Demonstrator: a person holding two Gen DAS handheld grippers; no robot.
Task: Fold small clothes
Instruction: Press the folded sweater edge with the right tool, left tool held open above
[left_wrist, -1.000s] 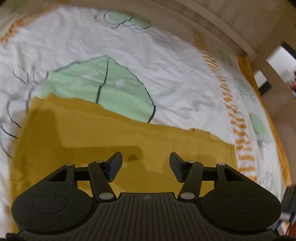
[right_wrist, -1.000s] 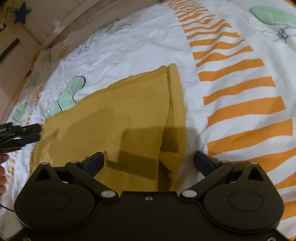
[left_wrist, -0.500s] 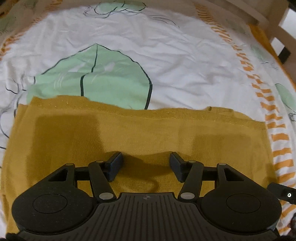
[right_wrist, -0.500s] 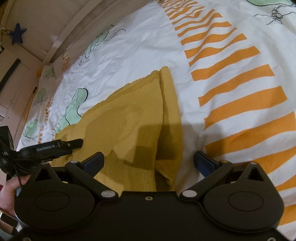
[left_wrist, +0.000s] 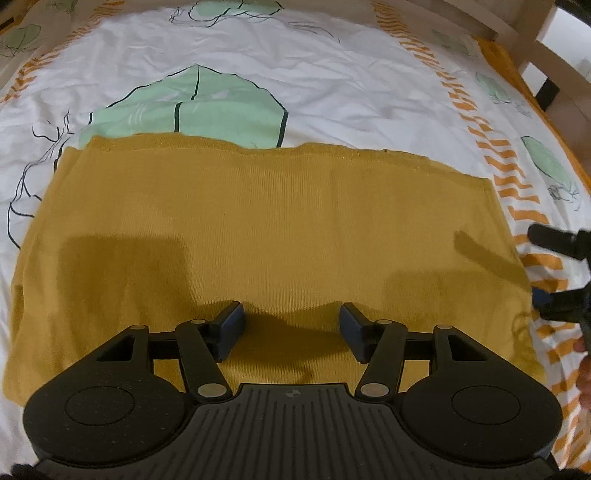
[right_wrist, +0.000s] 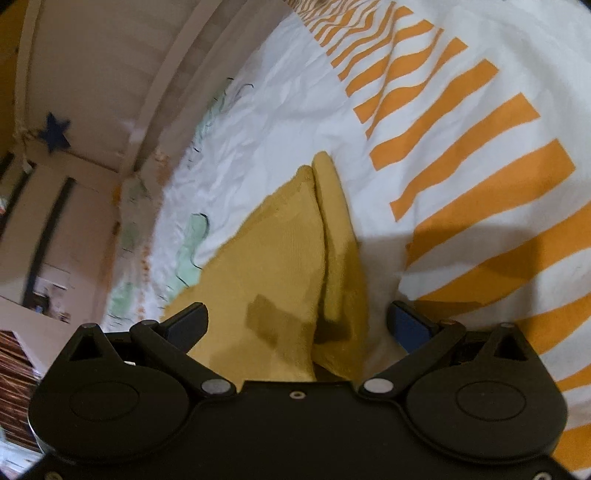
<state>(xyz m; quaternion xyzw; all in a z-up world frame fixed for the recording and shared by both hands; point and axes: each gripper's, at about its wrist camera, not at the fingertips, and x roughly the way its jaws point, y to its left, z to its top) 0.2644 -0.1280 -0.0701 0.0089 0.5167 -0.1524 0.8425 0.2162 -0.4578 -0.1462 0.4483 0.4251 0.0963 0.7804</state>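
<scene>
garment (left_wrist: 258, 236): mustard knit, flat on the bed sheet (left_wrist: 332, 92), long axis running left to right.
left gripper (left_wrist: 291, 326): fingers spread, empty, over the near hem.
right gripper (right_wrist: 295, 323): fingers spread, empty, straddling the layered right edge.
nearer hand: right, for that edge.
writing: none readable.

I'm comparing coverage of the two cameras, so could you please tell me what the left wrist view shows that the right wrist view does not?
Only the left wrist view shows the mustard garment spread nearly whole, a large green leaf print beyond its far edge, the left claw open above it, and the right claw at the picture's right edge.

Only the right wrist view shows the garment's folded side flap, a dark blue star on the wall, and wide orange stripes.

Both show the garment on the white printed bedsheet.
</scene>
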